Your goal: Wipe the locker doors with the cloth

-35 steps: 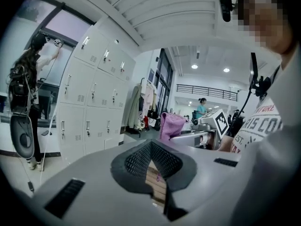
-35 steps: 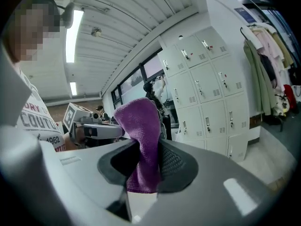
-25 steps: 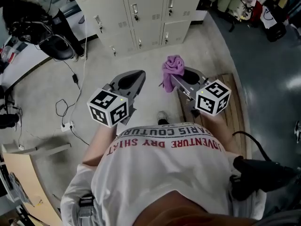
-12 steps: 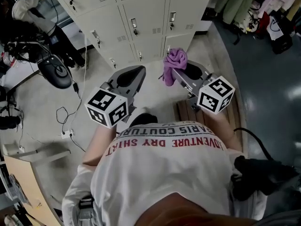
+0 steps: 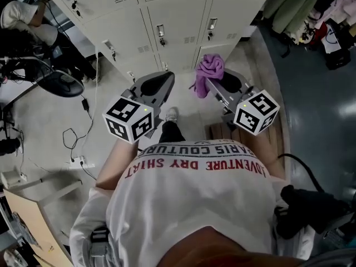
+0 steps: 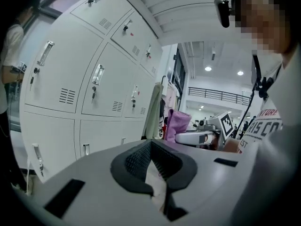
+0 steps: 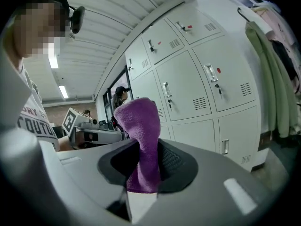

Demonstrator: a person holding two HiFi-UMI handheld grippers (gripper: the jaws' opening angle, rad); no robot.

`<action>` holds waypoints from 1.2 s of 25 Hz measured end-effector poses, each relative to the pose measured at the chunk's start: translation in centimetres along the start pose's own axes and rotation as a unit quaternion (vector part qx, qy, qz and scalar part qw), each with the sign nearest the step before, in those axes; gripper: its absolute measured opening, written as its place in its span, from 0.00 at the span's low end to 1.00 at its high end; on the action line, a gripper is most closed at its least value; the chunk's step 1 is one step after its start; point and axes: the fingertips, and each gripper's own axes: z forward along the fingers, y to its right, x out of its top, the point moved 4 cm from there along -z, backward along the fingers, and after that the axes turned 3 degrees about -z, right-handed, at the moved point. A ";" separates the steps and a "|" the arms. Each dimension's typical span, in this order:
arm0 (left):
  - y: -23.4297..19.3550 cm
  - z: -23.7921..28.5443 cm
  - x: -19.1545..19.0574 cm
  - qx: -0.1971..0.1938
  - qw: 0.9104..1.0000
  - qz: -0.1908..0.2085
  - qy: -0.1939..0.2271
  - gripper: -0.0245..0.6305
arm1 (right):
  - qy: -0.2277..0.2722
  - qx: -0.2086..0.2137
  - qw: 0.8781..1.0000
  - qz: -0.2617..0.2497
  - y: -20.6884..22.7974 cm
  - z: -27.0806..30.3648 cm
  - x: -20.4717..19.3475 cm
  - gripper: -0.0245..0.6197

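Beige locker doors (image 5: 172,21) fill the top of the head view, and they stand ahead in the left gripper view (image 6: 61,79) and the right gripper view (image 7: 197,88). My right gripper (image 5: 214,83) is shut on a purple cloth (image 5: 210,68). The cloth (image 7: 141,126) sticks up in a bunch from between that gripper's jaws (image 7: 148,159). My left gripper (image 5: 161,81) is held level beside it, a little short of the lockers. Its jaws (image 6: 151,147) meet at the tip with nothing in them. From the left gripper view the cloth (image 6: 178,124) shows off to the right.
A black office chair (image 5: 55,82) and floor cables (image 5: 78,138) lie to the left. A wooden pallet (image 5: 222,131) is under the right gripper. Hanging clothes (image 5: 295,4) are at the top right. A seated person (image 5: 22,21) is at the top left. A black bag (image 5: 311,207) sits at the lower right.
The person has stepped forward, so the lockers are closer and both grippers have moved toward them. The right gripper keeps hold of the cloth.
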 end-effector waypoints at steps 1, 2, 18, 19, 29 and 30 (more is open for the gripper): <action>-1.5 0.9 0.4 0.000 1.000 -0.003 -0.001 0.04 | -0.002 -0.002 1.000 0.005 1.1 1.4 0.1 0.17; -2.9 1.7 0.9 0.001 1.000 -0.005 -0.001 0.04 | -0.005 -0.003 1.000 0.008 2.1 2.8 0.2 0.17; -15.2 6.1 2.6 0.036 0.999 -0.020 0.021 0.04 | -0.020 0.013 0.999 0.028 9.3 15.4 -1.4 0.17; -15.3 5.9 2.5 0.037 0.999 -0.019 0.022 0.04 | -0.020 0.013 0.999 0.025 9.4 15.7 -1.6 0.17; -17.7 4.4 1.6 0.060 0.997 -0.032 0.023 0.04 | 0.016 -0.010 0.998 -0.051 12.2 22.9 1.2 0.17; -18.1 4.3 1.5 0.063 0.997 -0.037 0.024 0.04 | 0.019 -0.015 0.998 -0.058 12.7 24.0 1.3 0.17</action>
